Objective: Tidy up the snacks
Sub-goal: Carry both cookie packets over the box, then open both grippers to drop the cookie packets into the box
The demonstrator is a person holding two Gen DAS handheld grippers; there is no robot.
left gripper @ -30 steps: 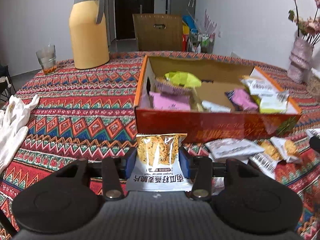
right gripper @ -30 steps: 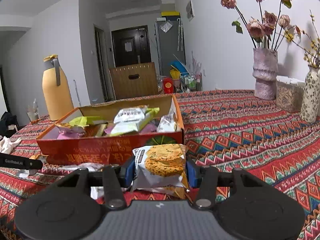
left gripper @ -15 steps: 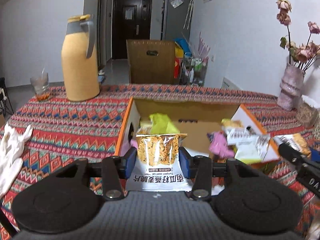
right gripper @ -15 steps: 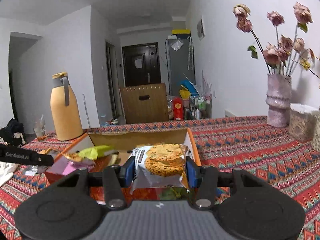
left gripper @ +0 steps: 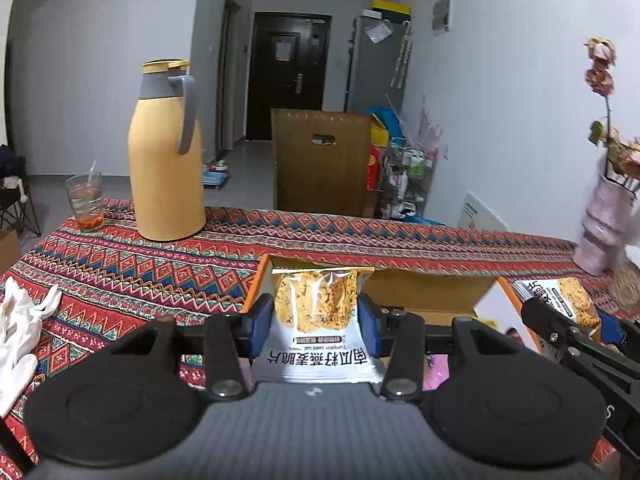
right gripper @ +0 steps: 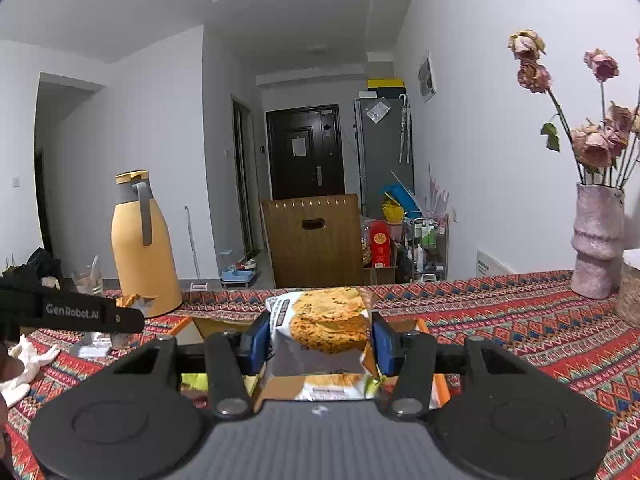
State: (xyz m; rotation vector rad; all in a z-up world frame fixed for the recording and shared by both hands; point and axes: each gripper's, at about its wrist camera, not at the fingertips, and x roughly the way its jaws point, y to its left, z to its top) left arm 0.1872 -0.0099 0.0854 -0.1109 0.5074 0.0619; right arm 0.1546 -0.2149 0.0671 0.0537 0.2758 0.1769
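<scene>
The table (left gripper: pixel 120 280) with its patterned cloth carries the orange box (left gripper: pixel 436 292) in front of me, near the middle, and the yellow jug (left gripper: pixel 166 160) stands toward the far left corner with a glass (left gripper: pixel 85 201) just beside it. My left tongs (left gripper: pixel 316 320) pinch an oat crisp packet (left gripper: pixel 316 332) upright above the box's left end. My right tongs (right gripper: pixel 320 342) pinch a cookie packet (right gripper: pixel 324 328) above the box's right end. A white glove (left gripper: pixel 18 332) lies at the table's left edge.

Both grippers, left (left gripper: pixel 316 322) and right (right gripper: pixel 319 338), clamped, level.
</scene>
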